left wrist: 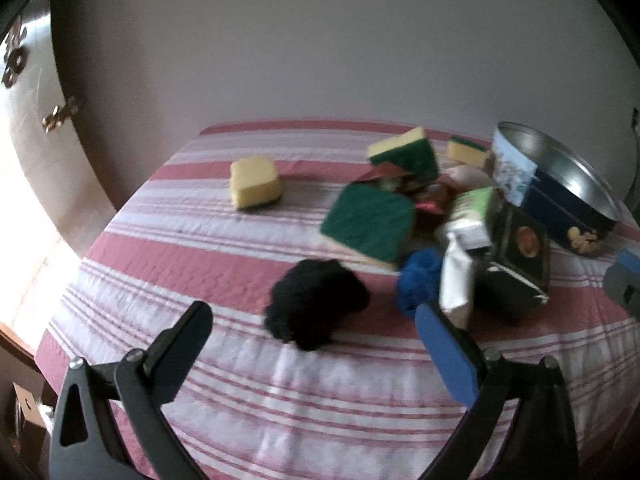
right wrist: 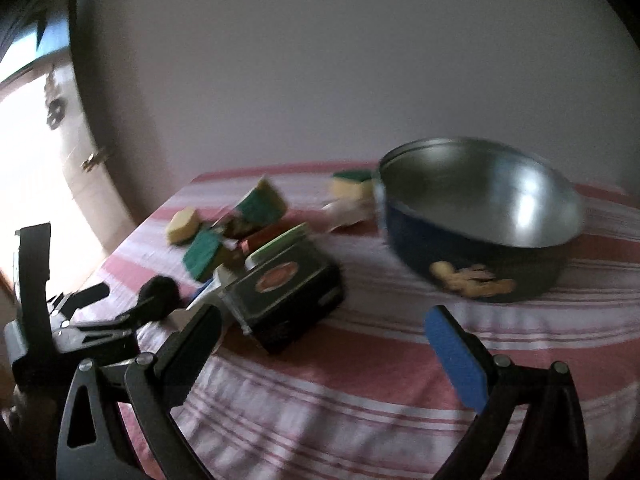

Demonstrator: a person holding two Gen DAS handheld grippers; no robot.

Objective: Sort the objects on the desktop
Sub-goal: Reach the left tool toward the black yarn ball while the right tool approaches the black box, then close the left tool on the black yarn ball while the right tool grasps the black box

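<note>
A heap of small objects lies on the striped cloth (left wrist: pixel 240 240): yellow-and-green sponges (left wrist: pixel 255 182) (left wrist: pixel 368 222), a black fuzzy ball (left wrist: pixel 316 308), a blue fuzzy ball (left wrist: pixel 418 280), a white tube (left wrist: pixel 456 280) and a dark box with a round emblem (left wrist: pixel 520 248) (right wrist: pixel 288 288). My left gripper (left wrist: pixel 316 324) is open, its fingers low on either side of the black ball, nearer than it. My right gripper (right wrist: pixel 324 324) is open and empty, just right of the dark box and in front of the round tin (right wrist: pixel 480 216).
The open round blue tin (left wrist: pixel 560 192) with a shiny inside stands at the right of the table. A pale wall rises behind the table. A bright window with a latch (left wrist: pixel 60 114) is at the left. In the right wrist view the left gripper's body (right wrist: pixel 60 320) sits at left.
</note>
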